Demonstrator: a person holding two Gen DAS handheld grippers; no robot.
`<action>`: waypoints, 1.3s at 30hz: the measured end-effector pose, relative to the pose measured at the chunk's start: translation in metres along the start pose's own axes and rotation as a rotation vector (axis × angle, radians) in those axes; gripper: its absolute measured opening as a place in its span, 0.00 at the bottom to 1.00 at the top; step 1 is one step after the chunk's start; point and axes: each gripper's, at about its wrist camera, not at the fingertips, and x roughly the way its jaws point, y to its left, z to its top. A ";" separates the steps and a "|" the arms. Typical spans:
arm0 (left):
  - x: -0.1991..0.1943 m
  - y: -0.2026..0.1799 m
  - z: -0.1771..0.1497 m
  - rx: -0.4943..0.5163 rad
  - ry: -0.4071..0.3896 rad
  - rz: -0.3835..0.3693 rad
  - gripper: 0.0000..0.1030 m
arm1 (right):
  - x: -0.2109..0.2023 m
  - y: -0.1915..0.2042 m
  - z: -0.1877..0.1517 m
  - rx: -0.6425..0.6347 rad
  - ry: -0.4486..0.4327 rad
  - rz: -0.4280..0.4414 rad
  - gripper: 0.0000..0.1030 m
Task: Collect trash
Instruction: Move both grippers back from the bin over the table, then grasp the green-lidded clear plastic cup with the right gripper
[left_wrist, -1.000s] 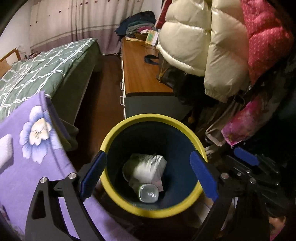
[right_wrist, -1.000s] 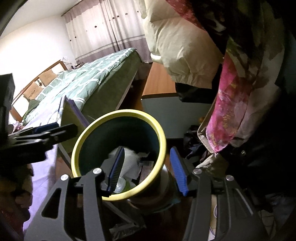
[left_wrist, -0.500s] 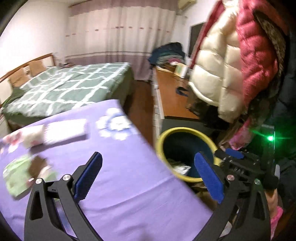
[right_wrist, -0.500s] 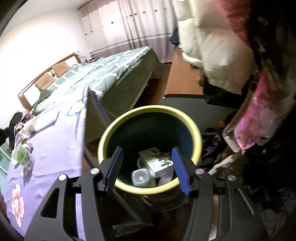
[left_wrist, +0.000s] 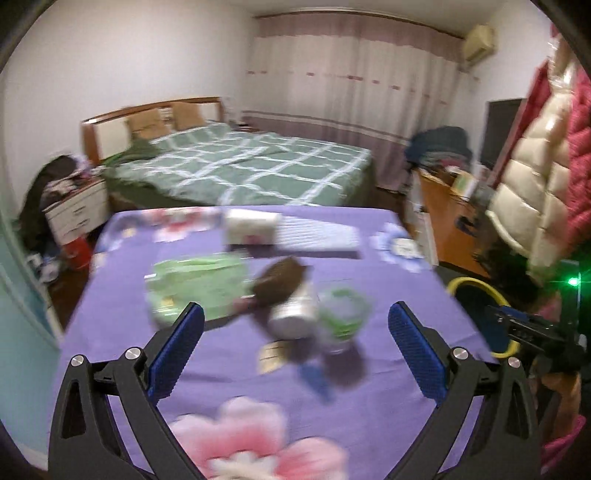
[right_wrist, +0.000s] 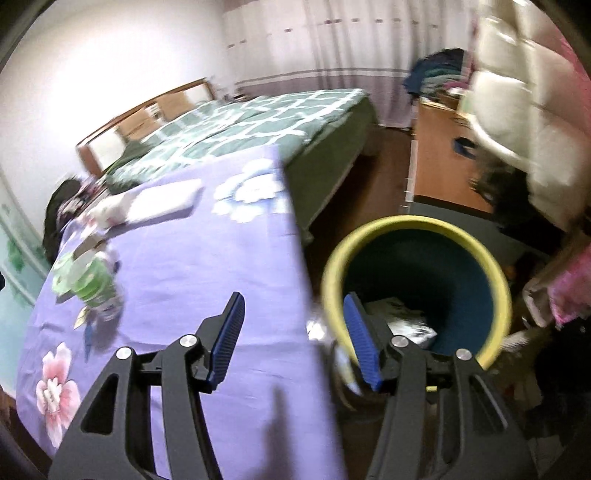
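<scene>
While the left gripper (left_wrist: 295, 343) hung wide open and empty, blurred trash (left_wrist: 295, 295) lay on the purple cloth (left_wrist: 229, 373) just ahead; the right gripper (right_wrist: 295, 339), half open and empty, straddled the bin's (right_wrist: 413, 225) near rim.

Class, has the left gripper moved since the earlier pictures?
Yes. The left gripper has swung away from the bin, which now sits at the right edge of its view, and faces the purple table.
</scene>
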 end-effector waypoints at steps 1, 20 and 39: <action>-0.002 0.009 -0.001 -0.012 0.001 0.012 0.95 | 0.004 0.013 0.001 -0.020 0.007 0.020 0.52; -0.010 0.077 -0.019 -0.124 0.008 0.051 0.95 | 0.041 0.189 0.004 -0.289 0.058 0.209 0.52; 0.007 0.073 -0.025 -0.128 0.041 0.019 0.95 | 0.058 0.189 0.013 -0.260 0.077 0.208 0.47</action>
